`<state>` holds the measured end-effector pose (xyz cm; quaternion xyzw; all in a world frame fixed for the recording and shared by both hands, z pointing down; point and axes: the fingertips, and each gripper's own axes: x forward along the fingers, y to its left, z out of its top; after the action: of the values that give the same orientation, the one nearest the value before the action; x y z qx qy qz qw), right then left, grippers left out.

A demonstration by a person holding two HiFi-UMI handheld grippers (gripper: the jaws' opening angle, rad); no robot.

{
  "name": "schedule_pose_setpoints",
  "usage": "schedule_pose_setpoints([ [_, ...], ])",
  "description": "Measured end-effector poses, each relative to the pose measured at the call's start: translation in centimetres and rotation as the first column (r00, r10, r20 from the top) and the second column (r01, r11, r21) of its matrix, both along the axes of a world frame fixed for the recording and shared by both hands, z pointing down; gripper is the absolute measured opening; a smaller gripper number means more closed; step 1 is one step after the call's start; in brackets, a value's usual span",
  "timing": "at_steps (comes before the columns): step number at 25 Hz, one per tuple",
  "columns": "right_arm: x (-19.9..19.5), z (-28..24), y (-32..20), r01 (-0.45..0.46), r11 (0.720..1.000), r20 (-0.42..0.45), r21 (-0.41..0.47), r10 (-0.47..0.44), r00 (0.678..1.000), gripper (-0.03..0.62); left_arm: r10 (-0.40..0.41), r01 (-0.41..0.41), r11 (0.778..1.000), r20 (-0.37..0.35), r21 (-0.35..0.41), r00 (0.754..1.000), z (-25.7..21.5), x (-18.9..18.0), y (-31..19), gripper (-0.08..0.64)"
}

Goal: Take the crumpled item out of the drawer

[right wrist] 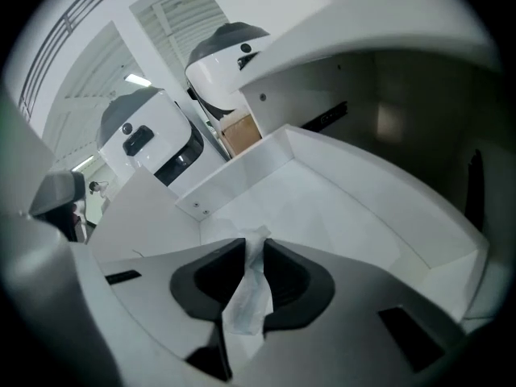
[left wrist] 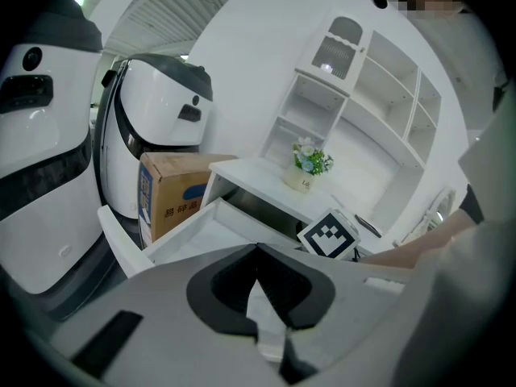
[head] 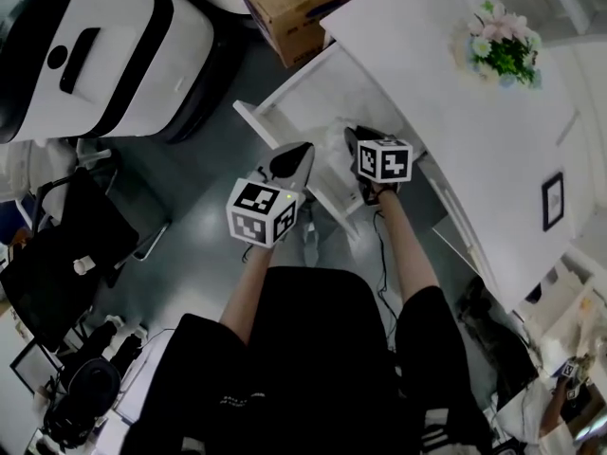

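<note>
The white drawer (head: 285,112) stands pulled out from under the white desk (head: 455,112). In the right gripper view a crumpled white tissue-like item (right wrist: 246,297) is pinched between the jaws of my right gripper (right wrist: 255,244), just above the drawer floor (right wrist: 322,208). From the head view, the right gripper (head: 353,142) reaches down into the drawer's near end. My left gripper (head: 302,150) hovers beside it at the drawer's front edge, its tips together with nothing in them (left wrist: 258,250). That view looks over the drawer (left wrist: 201,232) toward the right gripper's marker cube (left wrist: 329,234).
A cardboard box (head: 294,8) sits on the floor behind the drawer, next to large white machines (head: 104,45). A flower pot (head: 503,45) and a small picture frame (head: 553,200) stand on the desk. A black chair (head: 66,254) and bags crowd the left floor.
</note>
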<state>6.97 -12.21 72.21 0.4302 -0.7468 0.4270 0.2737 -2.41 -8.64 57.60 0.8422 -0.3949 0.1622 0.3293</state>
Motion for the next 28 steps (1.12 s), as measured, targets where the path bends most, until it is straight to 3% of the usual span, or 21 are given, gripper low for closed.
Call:
schedule_pose_setpoints([
  [7,0.4,-4.6,0.6,0.011,0.995,0.03,0.097,-0.014,0.999,0.061,0.007,-0.007,0.999,-0.001,0.051,1.0,-2.2,-0.7,0.8,-0.002],
  [12,0.7,-9.1,0.8,-0.03,0.983,0.089,0.181,0.014,0.996,0.061,-0.001,0.002,0.995,-0.007,0.098,1.0,-4.3,-1.2,0.7,-0.002],
  [21,0.9,-16.8,1.0,-0.056,0.945,0.165,0.322,0.002,0.986,0.061,-0.016,0.02,0.985,-0.028,0.173,0.999,-8.3,-2.0,0.7,-0.002],
  [28,1.2,-22.5,1.7,-0.096,0.9,0.222,0.424,-0.001,0.975,0.061,-0.046,0.06,0.969,-0.063,0.24,0.997,-12.1,-2.6,0.8,-0.002],
])
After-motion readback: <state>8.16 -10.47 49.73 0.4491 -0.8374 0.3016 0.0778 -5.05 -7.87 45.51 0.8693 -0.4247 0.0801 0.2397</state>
